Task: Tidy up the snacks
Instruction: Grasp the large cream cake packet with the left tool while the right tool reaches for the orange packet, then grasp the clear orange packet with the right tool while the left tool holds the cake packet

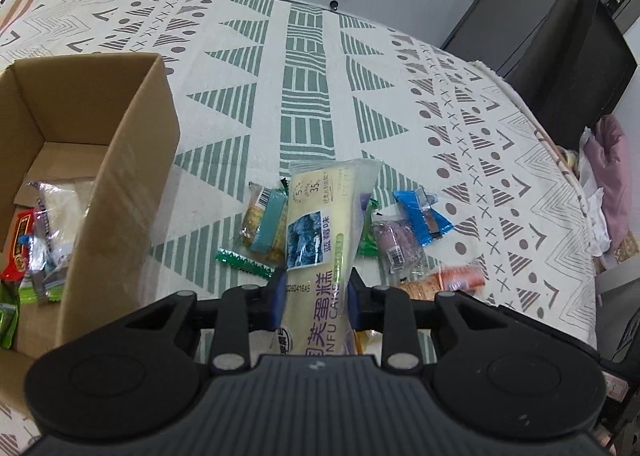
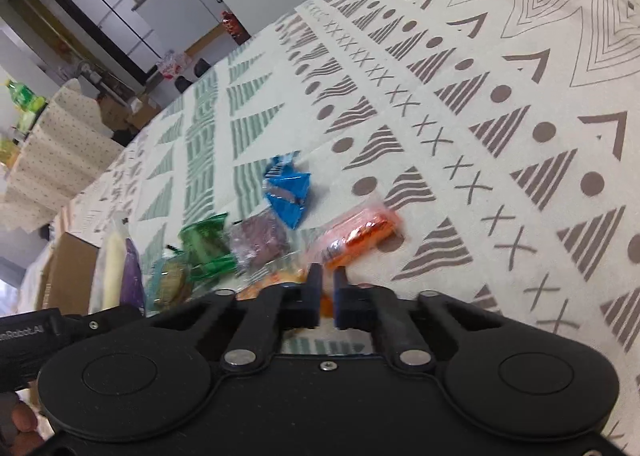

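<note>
The left gripper is clamping a long pale-yellow plastic-wrapped cake packet, raised just right of the open brown cardboard box; carrying it clear over the box wall seems wise. The right gripper's jaws are sitting nearly closed, apparently empty.

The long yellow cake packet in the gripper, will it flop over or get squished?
The cake packet probably stays fairly straight: it stands up from the left gripper without drooping. It looks soft, so a hard squeeze may dent it. Its glossy wrapper could slip.
</note>
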A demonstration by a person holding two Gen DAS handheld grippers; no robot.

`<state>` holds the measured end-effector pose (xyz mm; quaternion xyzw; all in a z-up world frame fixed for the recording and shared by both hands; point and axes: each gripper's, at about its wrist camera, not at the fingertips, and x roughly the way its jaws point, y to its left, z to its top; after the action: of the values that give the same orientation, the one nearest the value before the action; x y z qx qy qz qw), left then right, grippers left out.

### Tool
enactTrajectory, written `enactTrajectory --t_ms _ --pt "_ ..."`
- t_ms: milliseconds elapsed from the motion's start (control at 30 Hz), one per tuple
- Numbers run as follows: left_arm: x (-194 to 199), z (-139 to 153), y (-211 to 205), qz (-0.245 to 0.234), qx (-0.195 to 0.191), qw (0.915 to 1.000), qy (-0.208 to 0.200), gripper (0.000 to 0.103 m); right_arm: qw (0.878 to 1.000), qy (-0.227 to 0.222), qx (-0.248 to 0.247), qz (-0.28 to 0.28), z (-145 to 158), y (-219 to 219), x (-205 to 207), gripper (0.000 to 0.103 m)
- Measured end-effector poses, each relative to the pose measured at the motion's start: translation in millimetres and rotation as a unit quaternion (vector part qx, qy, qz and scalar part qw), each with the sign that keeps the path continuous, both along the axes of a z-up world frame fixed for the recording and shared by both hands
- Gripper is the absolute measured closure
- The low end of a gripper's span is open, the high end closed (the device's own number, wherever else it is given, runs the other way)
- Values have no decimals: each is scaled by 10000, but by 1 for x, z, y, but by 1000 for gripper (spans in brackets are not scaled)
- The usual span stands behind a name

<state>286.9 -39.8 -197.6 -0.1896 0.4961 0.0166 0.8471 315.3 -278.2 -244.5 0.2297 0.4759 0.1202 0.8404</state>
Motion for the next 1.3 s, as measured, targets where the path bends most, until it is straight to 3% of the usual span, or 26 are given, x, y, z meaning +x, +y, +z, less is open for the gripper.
enactTrajectory --t_ms 200,300,367,433,733,1100,1200,1267,1300 --pt "-13 9 3 71 -36 9999 -132 74 9996 -238 114 56 14 1 -9 103" --pt "-16 10 5 99 -68 9998 -141 74 9999 -124 -13 -64 15 0 -5 93" --pt "-16 11 8 117 -41 9998 -175 74 9994 -152 -244 -171 16 1 -2 49" --pt "-15 11 10 160 8 9997 -202 74 9983 -302 -433 -262 20 2 -3 33" --pt "-3 -4 10 147 34 9998 -115 74 9958 -342 -838 -135 10 14 12 27" --pt "11 -19 12 205 71 9998 13 74 9868 -728 -1447 55 -1 32 24 20" --pt "13 -22 12 226 88 9997 69 74 9873 -559 -1480 137 -9 32 24 28" --pt "11 -22 12 222 98 9997 72 74 9855 -598 -1584 139 -8 31 21 44" --pt "10 -21 13 221 88 9997 67 74 9860 -602 -1549 150 -7 31 19 46"
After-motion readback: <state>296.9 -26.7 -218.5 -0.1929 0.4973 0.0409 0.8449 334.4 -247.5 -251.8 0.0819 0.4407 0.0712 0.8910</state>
